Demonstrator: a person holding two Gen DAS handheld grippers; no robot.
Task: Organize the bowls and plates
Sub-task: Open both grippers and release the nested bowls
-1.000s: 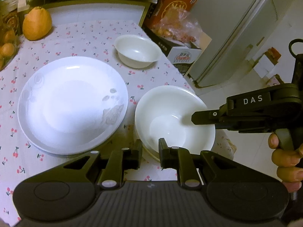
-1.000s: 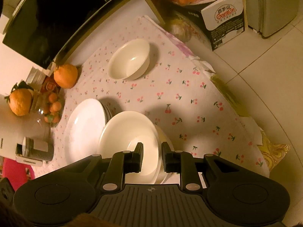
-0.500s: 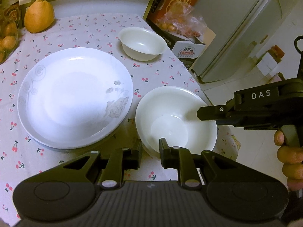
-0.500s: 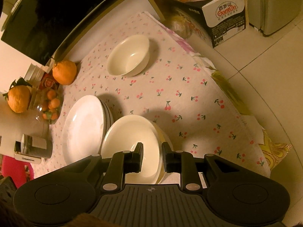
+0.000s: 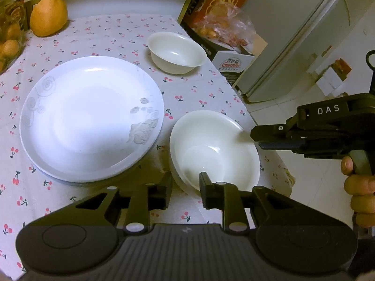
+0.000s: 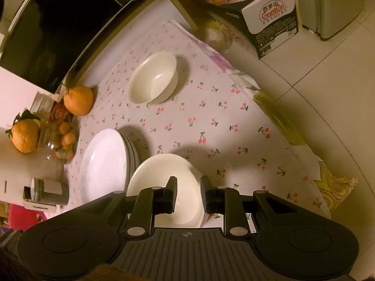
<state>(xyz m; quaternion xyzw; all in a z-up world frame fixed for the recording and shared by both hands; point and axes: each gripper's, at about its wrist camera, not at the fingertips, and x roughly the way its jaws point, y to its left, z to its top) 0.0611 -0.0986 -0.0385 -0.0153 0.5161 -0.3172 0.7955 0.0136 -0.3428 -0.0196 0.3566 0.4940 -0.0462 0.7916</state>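
A white bowl point(image 5: 218, 140) point(image 6: 159, 175) sits nested on another bowl at the table's near right corner. My left gripper point(image 5: 185, 187) straddles its near rim; the jaws are opening and the pads stand off the rim. My right gripper point(image 5: 255, 139) point(image 6: 188, 194) reaches in from the right, shut on the bowl's far-right rim. A stack of large white plates point(image 5: 89, 117) point(image 6: 103, 164) with a grey flower print lies just left of the bowls. A smaller white bowl point(image 5: 177, 52) point(image 6: 152, 78) stands alone farther back.
The cherry-print tablecloth point(image 5: 112, 39) ends close to the right of the bowls, with tiled floor below. An orange fruit point(image 5: 48, 16) and a glass dish of small fruit point(image 6: 62, 140) sit at the far left. Cartons point(image 5: 230, 62) and a fridge point(image 5: 293, 46) stand beyond the table.
The left gripper's jaws have spread apart around the bowl's near rim. The right gripper keeps its hold, and the bowl has barely shifted.
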